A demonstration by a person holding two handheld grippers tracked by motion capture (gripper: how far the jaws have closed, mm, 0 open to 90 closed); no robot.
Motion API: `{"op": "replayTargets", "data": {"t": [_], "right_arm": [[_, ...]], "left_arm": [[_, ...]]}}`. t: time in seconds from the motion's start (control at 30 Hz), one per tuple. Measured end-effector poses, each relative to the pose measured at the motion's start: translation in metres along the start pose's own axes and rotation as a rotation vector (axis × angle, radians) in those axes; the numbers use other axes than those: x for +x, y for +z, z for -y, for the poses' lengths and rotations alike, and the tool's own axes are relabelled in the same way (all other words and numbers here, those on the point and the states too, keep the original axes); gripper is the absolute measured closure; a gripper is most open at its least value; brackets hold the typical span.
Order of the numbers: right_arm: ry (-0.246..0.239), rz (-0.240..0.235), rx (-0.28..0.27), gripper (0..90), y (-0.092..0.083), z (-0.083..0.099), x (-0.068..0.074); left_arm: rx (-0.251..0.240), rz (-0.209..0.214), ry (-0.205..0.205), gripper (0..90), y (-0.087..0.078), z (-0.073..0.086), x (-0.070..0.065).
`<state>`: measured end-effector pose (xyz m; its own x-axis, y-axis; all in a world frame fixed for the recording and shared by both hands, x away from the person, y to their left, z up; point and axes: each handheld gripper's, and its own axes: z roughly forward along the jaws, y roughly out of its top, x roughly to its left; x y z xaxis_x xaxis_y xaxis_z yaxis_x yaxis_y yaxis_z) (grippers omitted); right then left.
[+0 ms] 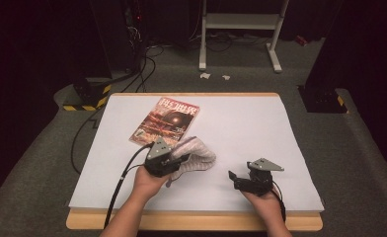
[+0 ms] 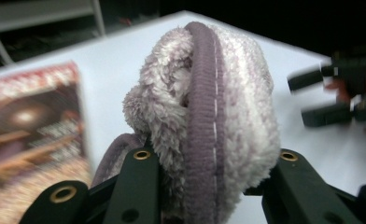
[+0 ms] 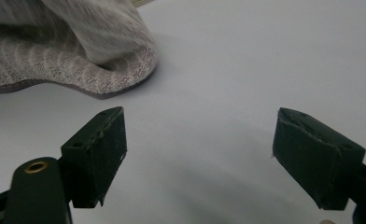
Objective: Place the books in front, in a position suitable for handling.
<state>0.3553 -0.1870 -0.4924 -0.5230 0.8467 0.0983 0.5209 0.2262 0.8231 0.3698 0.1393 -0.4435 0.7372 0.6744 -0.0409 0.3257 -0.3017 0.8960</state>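
Note:
A fluffy pale striped towel (image 1: pixel 196 154) with a mauve hem lies bunched near the middle of the white table (image 1: pixel 241 123). My left gripper (image 1: pixel 174 160) is shut on a thick fold of the towel (image 2: pixel 209 116), which bulges up between its black jaws. My right gripper (image 1: pixel 233 177) rests low over the table to the right, apart from the cloth, jaws open with bare table between them (image 3: pixel 197 154). The towel's edge (image 3: pixel 78 60) lies ahead and to the left in the right gripper view.
A red magazine (image 1: pixel 166 121) lies flat at the table's back left, just beyond the towel. Cables run off the left edge. A white frame stand (image 1: pixel 241 29) stands on the floor beyond the table.

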Motion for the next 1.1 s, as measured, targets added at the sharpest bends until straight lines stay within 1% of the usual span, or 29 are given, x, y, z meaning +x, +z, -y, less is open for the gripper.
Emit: {"op": "replayTargets", "data": {"t": [0.03,0.07,0.1,0.13,0.2,0.23,0.27,0.3,0.33,0.37,0.4,0.43,0.47,0.5,0.53,0.57,0.6,0.63,0.67,0.7,0.73,0.77,0.8,0.87,0.9,0.93,1.03,1.07,1.1], "right_arm": [[0.000,-0.001,0.001,18.9,0.000,0.000,0.000],[0.000,-0.002,0.001,19.7,0.000,0.000,0.001],[0.000,-0.002,0.001,19.7,0.000,0.000,0.001],[-0.001,-0.003,-0.007,21.5,-0.001,0.000,0.001],[-0.001,-0.005,-0.014,22.9,-0.002,0.000,0.000],[-0.001,-0.005,-0.014,22.9,-0.002,0.000,0.000],[0.001,-0.009,-0.016,23.7,-0.002,0.000,0.000],[0.002,-0.013,-0.016,24.4,-0.002,0.000,0.000],[-0.001,-0.018,-0.015,25.5,-0.002,0.000,0.001],[0.002,-0.021,-0.012,25.9,-0.002,0.000,0.001],[0.002,-0.021,-0.012,25.9,-0.002,0.000,0.001],[-0.007,-0.031,-0.011,27.1,-0.001,0.000,0.003],[-0.009,-0.033,-0.012,27.1,-0.001,0.000,0.003],[-0.008,-0.035,-0.013,27.2,-0.002,-0.001,0.004],[-0.005,-0.039,-0.016,27.4,-0.002,-0.001,0.005],[-0.005,-0.039,-0.016,27.4,-0.002,-0.001,0.005],[-0.005,-0.048,-0.025,27.9,-0.003,-0.002,0.007],[-0.005,-0.048,-0.025,27.9,-0.003,-0.002,0.007],[-0.005,-0.061,-0.033,28.6,-0.003,-0.002,0.009],[-0.005,-0.061,-0.033,28.6,-0.003,-0.002,0.009],[-0.006,-0.064,-0.034,28.9,-0.003,-0.002,0.010],[-0.011,-0.080,-0.033,29.3,-0.002,-0.003,0.014],[-0.010,-0.087,-0.035,29.5,-0.002,-0.004,0.016],[-0.015,-0.101,-0.039,29.6,-0.001,-0.006,0.021],[-0.015,-0.101,-0.039,29.6,-0.001,-0.006,0.021],[-0.025,-0.111,-0.040,29.1,0.000,-0.009,0.028],[-0.043,-0.118,-0.043,27.3,0.002,-0.014,0.037],[-0.045,-0.122,-0.046,26.7,0.003,-0.017,0.041],[-0.050,-0.125,-0.048,26.2,0.004,-0.019,0.043]], "left_arm": [[0.021,0.011,-0.001,66.6,0.006,0.004,-0.002],[0.041,0.028,-0.011,66.4,0.012,0.008,-0.004],[0.041,0.028,-0.011,66.3,0.012,0.008,-0.004],[0.090,0.062,-0.023,66.2,0.024,0.018,-0.007],[0.130,0.071,-0.019,66.0,0.032,0.026,-0.011],[0.130,0.071,-0.019,65.8,0.032,0.026,-0.011],[0.160,0.074,-0.016,65.8,0.037,0.032,-0.013],[0.169,0.072,-0.011,65.5,0.039,0.035,-0.014],[0.167,0.076,-0.021,64.7,0.040,0.039,-0.014],[0.158,0.078,-0.031,63.7,0.040,0.040,-0.014],[0.158,0.078,-0.031,61.4,0.040,0.040,-0.014],[0.148,0.080,-0.031,56.5,0.037,0.039,-0.014],[0.141,0.084,-0.023,51.5,0.034,0.038,-0.014],[0.135,0.079,-0.010,46.4,0.031,0.038,-0.015],[0.135,0.079,-0.010,42.3,0.031,0.038,-0.015],[0.130,0.072,-0.003,42.3,0.026,0.037,-0.015],[0.115,0.062,0.004,36.0,0.016,0.037,-0.014],[0.115,0.062,0.004,34.8,0.016,0.037,-0.014],[0.100,0.063,-0.002,33.9,0.003,0.039,-0.011],[0.100,0.063,-0.002,33.9,0.003,0.039,-0.011],[0.093,0.060,-0.004,33.9,-0.005,0.041,-0.009],[0.084,0.060,-0.008,33.8,-0.011,0.043,-0.007],[0.071,0.053,-0.022,34.8,-0.017,0.047,-0.005],[0.067,0.032,-0.040,36.8,-0.019,0.052,-0.001],[0.067,0.032,-0.040,36.8,-0.019,0.052,-0.001],[0.062,0.034,-0.047,36.7,-0.018,0.057,0.003],[0.074,0.022,-0.047,36.4,-0.018,0.060,0.004],[0.069,0.022,-0.060,36.7,-0.018,0.062,0.004],[0.071,0.016,-0.062,37.0,-0.018,0.063,0.005]]}}
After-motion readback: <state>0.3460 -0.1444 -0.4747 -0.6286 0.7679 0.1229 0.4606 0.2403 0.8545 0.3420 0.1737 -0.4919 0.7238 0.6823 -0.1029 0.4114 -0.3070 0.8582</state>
